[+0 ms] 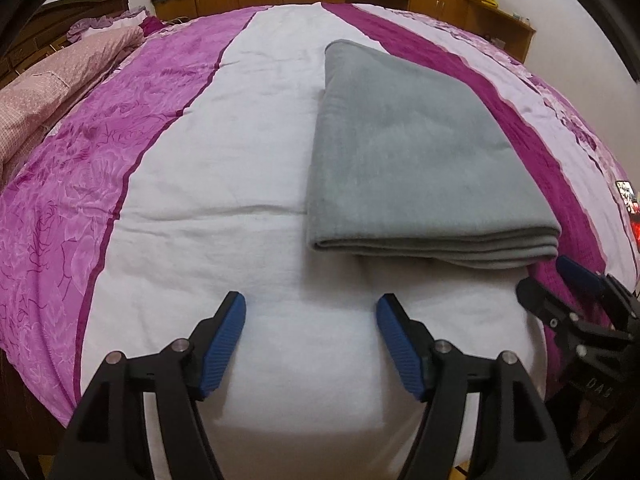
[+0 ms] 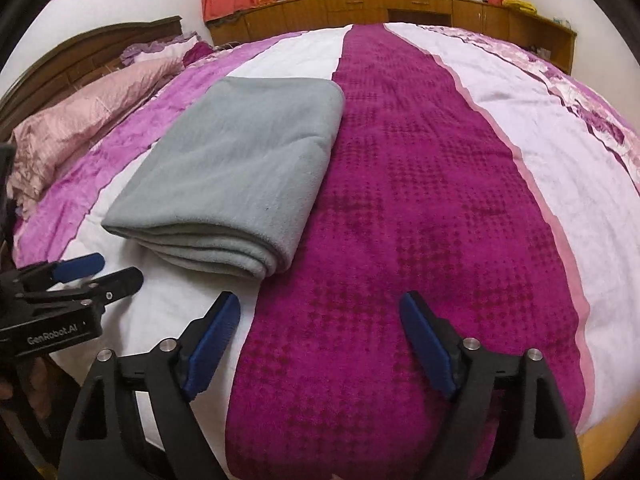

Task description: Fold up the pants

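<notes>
The grey pants lie folded into a flat rectangle of several layers on the bed; in the right wrist view the pants sit left of centre. My left gripper hangs open over the white stripe, just short of the fold's near edge, with nothing between its blue pads. My right gripper is open too, over the dark magenta stripe to the right of the pants, and holds nothing. Each gripper shows in the other's view: the right gripper beside the pants' near right corner, the left gripper near their near left corner.
The bed cover has white, pink and magenta stripes. Pink pillows and a dark wooden headboard are at the left. Wooden cabinets under a window line the far wall. A phone lies at the bed's right edge.
</notes>
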The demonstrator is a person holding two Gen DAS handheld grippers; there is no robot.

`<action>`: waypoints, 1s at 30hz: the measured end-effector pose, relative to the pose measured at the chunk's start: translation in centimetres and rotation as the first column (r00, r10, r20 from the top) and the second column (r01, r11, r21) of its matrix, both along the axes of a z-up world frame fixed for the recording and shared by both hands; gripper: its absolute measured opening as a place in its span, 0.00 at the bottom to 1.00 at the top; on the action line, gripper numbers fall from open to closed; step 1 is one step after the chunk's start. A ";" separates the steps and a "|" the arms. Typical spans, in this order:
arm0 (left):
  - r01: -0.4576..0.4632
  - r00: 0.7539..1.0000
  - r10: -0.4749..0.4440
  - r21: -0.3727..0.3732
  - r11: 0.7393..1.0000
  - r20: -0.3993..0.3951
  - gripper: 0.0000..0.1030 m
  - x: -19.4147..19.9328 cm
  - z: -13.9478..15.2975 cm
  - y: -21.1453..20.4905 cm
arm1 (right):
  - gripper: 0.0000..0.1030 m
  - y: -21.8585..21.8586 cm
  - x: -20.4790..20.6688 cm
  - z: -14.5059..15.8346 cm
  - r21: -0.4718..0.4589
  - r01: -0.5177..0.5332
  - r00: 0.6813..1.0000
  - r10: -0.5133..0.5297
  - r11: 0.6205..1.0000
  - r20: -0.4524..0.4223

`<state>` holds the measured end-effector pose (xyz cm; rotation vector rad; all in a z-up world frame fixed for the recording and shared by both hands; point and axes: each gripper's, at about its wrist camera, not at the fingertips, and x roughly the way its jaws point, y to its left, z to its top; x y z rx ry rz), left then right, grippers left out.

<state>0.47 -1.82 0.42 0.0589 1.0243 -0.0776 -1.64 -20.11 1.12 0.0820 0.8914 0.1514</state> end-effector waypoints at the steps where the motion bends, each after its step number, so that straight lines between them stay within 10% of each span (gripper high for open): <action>1: 0.001 1.000 -0.001 -0.001 1.000 0.000 0.70 0.0 0.0 0.0 | 0.79 0.1 0.0 -0.1 -0.005 -0.002 1.000 0.002 1.000 0.002; 30: 0.007 1.000 -0.007 0.035 0.999 0.019 0.70 -0.5 -0.1 -0.3 | 0.81 -0.1 0.0 -0.1 0.002 -0.007 1.000 0.007 1.000 0.012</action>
